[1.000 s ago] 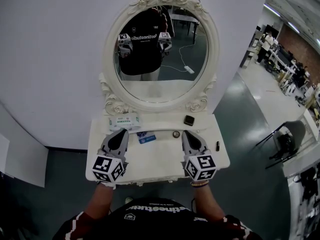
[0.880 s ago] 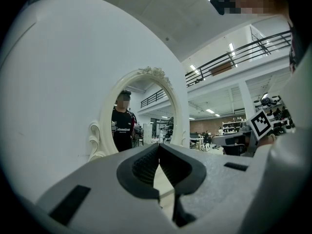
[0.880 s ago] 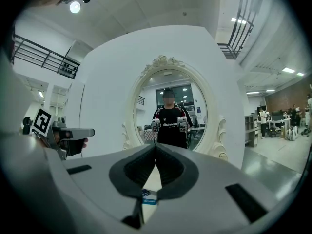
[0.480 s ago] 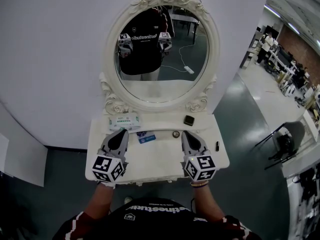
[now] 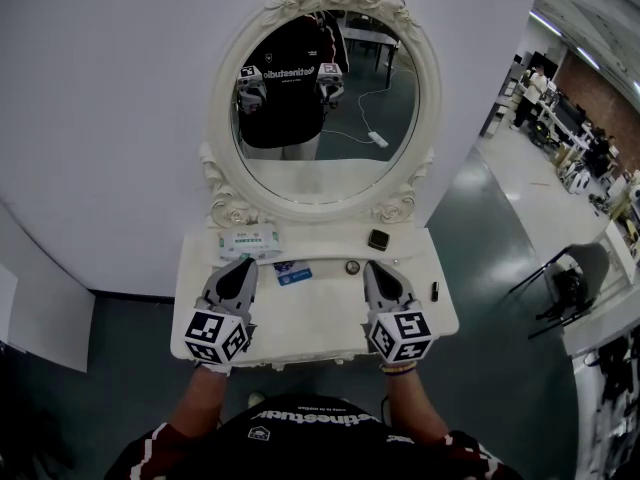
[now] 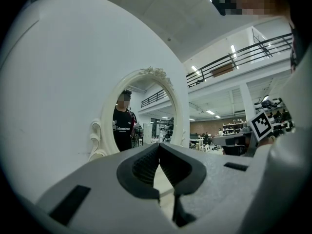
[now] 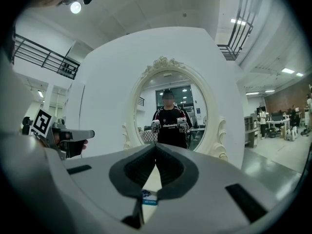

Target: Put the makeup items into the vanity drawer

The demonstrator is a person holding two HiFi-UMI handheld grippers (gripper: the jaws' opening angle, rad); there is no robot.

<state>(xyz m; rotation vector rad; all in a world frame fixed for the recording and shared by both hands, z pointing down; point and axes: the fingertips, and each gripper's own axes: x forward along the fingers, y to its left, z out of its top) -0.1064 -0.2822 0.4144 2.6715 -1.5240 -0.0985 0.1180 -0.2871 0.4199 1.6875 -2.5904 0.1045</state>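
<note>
A white vanity table (image 5: 320, 318) stands under an oval mirror (image 5: 322, 98). On its top lie a wipes pack (image 5: 248, 240), a blue-labelled flat item (image 5: 293, 276), a small round compact (image 5: 352, 267), a dark square case (image 5: 377, 240) and a dark lipstick (image 5: 435, 291). My left gripper (image 5: 243, 265) hovers over the left half, jaws shut and empty. My right gripper (image 5: 373, 268) hangs over the right half, also shut with nothing held. In the right gripper view the blue-labelled item (image 7: 149, 197) shows below the closed jaws. The drawer front is hidden under the table edge.
A white wall (image 5: 110, 118) backs the vanity. Dark green floor (image 5: 500, 268) spreads to the right, with a black chair (image 5: 570, 288) there and people at desks further off. The mirror reflects the person and both grippers.
</note>
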